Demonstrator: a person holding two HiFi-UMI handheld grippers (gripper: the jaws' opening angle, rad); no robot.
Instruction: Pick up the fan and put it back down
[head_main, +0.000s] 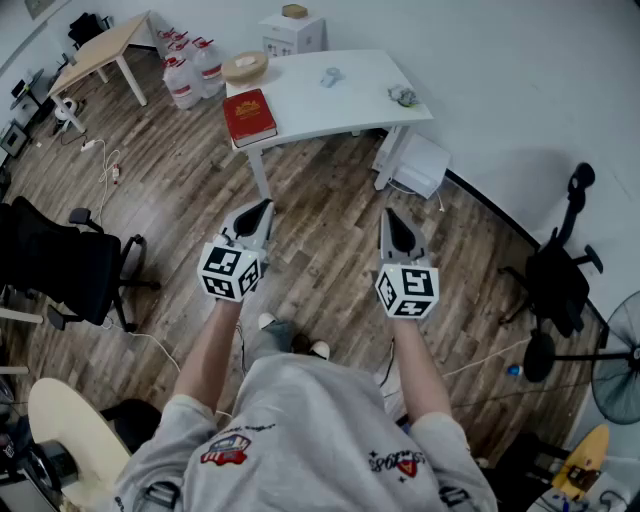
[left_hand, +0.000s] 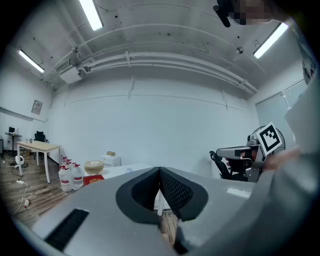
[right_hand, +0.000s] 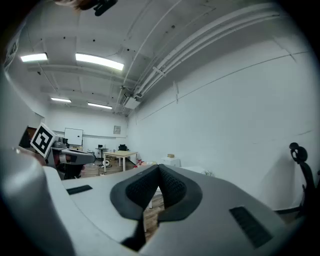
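A small pale object that looks like a hand fan (head_main: 331, 76) lies on the white table (head_main: 360, 110) ahead of me, towards its far side. Both grippers hang level over the wooden floor, well short of the table. My left gripper (head_main: 262, 208) has its jaws closed tip to tip with nothing between them, as the left gripper view (left_hand: 159, 170) also shows. My right gripper (head_main: 392, 215) is likewise shut and empty (right_hand: 159, 166). The two are held side by side, apart from each other.
On the table lie a red book (head_main: 249, 116), a round bowl (head_main: 245, 67) and a small cluttered item (head_main: 403, 96). Water bottles (head_main: 190, 72) stand left of it. A black office chair (head_main: 60, 265) is at left, another chair (head_main: 560, 280) and a standing fan (head_main: 622, 352) at right.
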